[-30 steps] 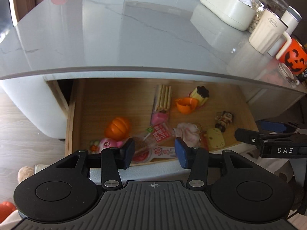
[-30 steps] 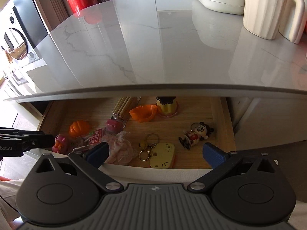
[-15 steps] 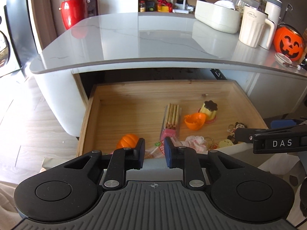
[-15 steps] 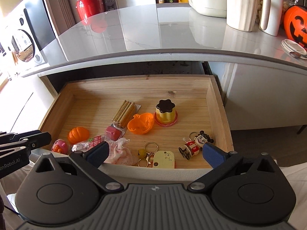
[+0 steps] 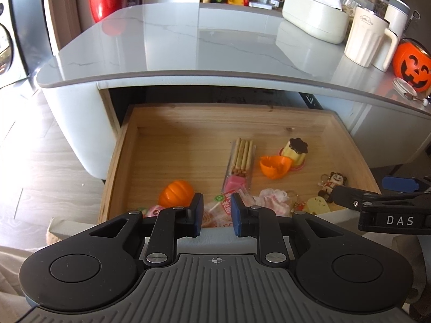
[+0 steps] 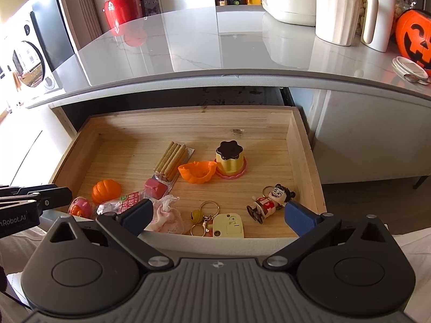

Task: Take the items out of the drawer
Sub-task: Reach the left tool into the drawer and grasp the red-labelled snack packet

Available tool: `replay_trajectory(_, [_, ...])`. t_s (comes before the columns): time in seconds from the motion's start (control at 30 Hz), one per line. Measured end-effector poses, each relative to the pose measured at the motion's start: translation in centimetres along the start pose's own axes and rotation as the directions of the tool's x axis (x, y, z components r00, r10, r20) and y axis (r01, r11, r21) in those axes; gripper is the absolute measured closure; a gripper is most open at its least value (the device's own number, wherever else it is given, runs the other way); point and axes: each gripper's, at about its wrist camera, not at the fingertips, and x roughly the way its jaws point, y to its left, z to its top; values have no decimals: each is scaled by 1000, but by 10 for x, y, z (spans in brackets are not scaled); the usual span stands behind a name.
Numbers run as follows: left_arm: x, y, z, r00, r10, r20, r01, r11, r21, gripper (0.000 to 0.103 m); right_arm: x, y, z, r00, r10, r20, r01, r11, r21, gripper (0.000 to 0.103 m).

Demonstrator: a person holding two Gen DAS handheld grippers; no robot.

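Grey marble counter with a jug and a pumpkin pail on it overhangs the wooden drawer, which stands pulled well out with its small things strewn along the near half.

Nothing has been lifted yet, so I'd judge the job at its first pick. The left gripper hangs over the drawer's front edge, its jaws just drawn in to a narrow gap with nothing between them; a sweet packet lies directly beyond and below that gap, and an orange ball sits just to its left. The right gripper is spread wide and empty, hovering over the same front edge; a yellow key tag on its rings lies between the fingers and below them, a doll keyring is near the right finger, and a pink cloth is beside the left finger.

Next, I'd say, one gripper must dip into the drawer, straddle one piece and close on it; the right one looks better placed.
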Motion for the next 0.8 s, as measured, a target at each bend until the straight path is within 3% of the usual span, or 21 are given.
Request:
replay_trajectory(0.17, [3,-1,-5,999,9,37,-9,1000,13,79,3,-4,3,999,31,-19,-31,1000,3,0])
replay_trajectory(0.3, [5,3,3,999,-49,-9,49,994,101,78,4,-5,5,999,40,-32,-40,999,1,0])
replay_trajectory(0.4, [6,2,22,987,-127,-100,147,963,226,78,6,-11,14,994,82,-68,-83,996,-13,0])
replay_trajectory(0.43, [3,4,27,987,-129,-99,150,956,254,78,3,-15,19,994,94,-61,-96,995,-22,0])
replay_trajectory(0.53, [-2,11,48,991,-66,-115,106,914,391,77,-9,-29,36,996,94,3,-93,992,-83,0])
replay_trajectory(0.63, [12,22,61,976,-45,-214,136,892,432,77,-18,-47,53,996,59,67,-48,986,-162,0])
replay_trajectory(0.67, [19,24,64,970,-44,-237,151,879,453,77,-18,-54,58,996,37,84,-21,984,-175,0])
replay_trajectory(0.73, [38,18,64,959,-30,-282,183,825,535,77,-14,-65,65,996,4,90,9,988,-153,0])
replay_trajectory(0.8, [58,5,56,937,-15,-350,244,745,621,76,-5,-78,70,998,19,60,-14,997,-82,0])
